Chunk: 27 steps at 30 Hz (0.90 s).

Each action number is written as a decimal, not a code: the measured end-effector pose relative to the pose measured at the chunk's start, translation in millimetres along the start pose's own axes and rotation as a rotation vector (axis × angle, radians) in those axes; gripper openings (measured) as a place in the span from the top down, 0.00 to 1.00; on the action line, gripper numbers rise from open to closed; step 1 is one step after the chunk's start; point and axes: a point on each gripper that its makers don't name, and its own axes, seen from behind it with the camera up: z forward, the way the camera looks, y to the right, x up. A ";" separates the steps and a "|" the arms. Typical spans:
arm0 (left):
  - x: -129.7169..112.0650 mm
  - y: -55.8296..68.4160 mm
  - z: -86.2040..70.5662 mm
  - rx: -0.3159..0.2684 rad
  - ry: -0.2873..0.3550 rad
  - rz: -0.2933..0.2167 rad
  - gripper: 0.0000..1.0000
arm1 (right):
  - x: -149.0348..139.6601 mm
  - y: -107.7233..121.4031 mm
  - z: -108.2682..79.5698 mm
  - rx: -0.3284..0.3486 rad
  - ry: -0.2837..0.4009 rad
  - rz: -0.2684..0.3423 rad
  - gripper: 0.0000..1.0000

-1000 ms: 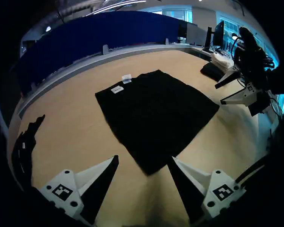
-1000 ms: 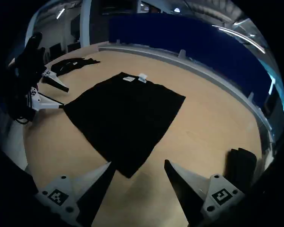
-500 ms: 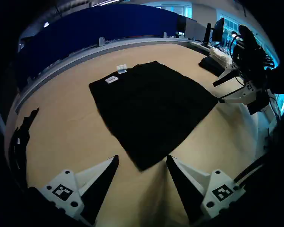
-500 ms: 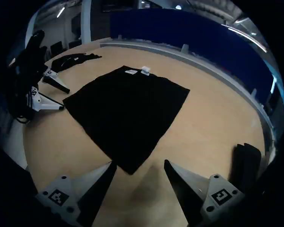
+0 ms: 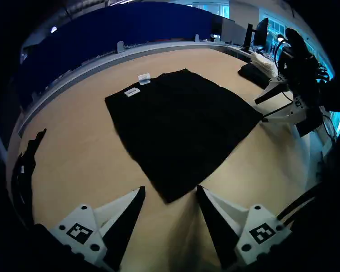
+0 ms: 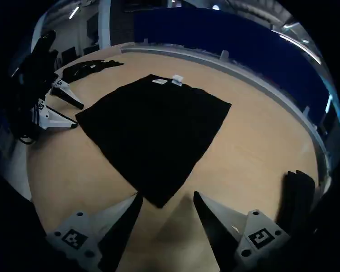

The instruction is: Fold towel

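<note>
On the bench [image 5: 75, 136], a black towel [image 5: 179, 122] is lying spread flat, one layer as far as can be told, with two small white tags [image 5: 133, 92] sitting at its far edge. In the left gripper view, the left claw [image 5: 170, 188] is standing wide and holding nothing, its two fingers pointing at the towel's nearest corner, which is reaching into the gap between the fingertips. Whether the fingers are touching the cloth cannot be told. In that view the right claw [image 5: 259, 112] is showing at the towel's right-hand corner, parted and empty, its lower finger lying just beside the cloth's edge.

In the right gripper view, the right claw is framing another corner of the towel between its spread fingers, the point of cloth sitting nearer one finger than the other. Here the left claw is waiting at the towel's left corner, jaws apart.

A heap of dark cloth [image 6: 86, 68] is lying well apart from the towel, beyond the left claw. A dark folded stack [image 6: 299, 195] is resting off to the towel's right. A blue partition [image 5: 102, 36] is running behind the towel, along the bench's far edge.
</note>
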 end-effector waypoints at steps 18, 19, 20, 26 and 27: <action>0.0 3.0 -3.9 -0.010 -0.028 0.014 0.56 | -4.4 -9.7 1.1 0.046 -0.016 0.017 0.70; 0.0 3.2 -3.3 -0.010 -0.028 0.016 0.61 | -4.4 -10.1 0.9 0.047 -0.017 0.015 0.72; 0.0 3.4 -2.7 -0.011 -0.029 0.019 0.66 | -4.5 -10.6 0.6 0.048 -0.019 0.012 0.75; -0.3 3.3 -0.1 -0.010 -0.031 0.021 0.80 | -4.1 -11.3 0.2 0.053 -0.025 0.020 0.81; -0.2 3.1 -0.1 -0.009 -0.032 0.018 0.81 | -4.1 -11.1 0.1 0.053 -0.026 0.023 0.82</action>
